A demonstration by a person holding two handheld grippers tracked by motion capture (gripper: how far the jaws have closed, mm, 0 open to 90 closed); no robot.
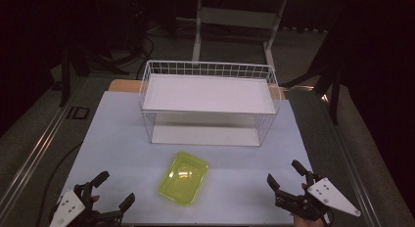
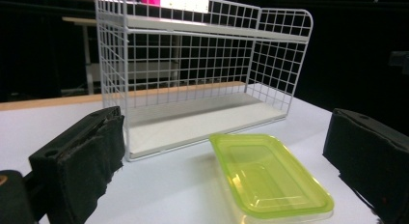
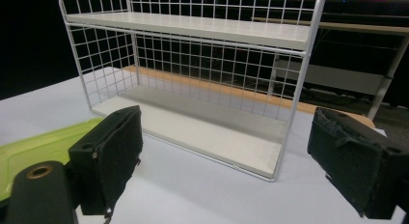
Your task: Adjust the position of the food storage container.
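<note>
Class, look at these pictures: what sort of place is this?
Probably a dim lab or test workspace: a covered table with a white wire shelf rack, one green container, and hand-held grippers, left and right.

- Wire rack standing toward the back of the desk, two shelves one above the other.
- Lidded container lying on the desk before the rack, near the front edge (apart from the rack).
- Left tongs at the front left corner, well left of the container.
- Right tongs at the front right, well right of it.
</note>
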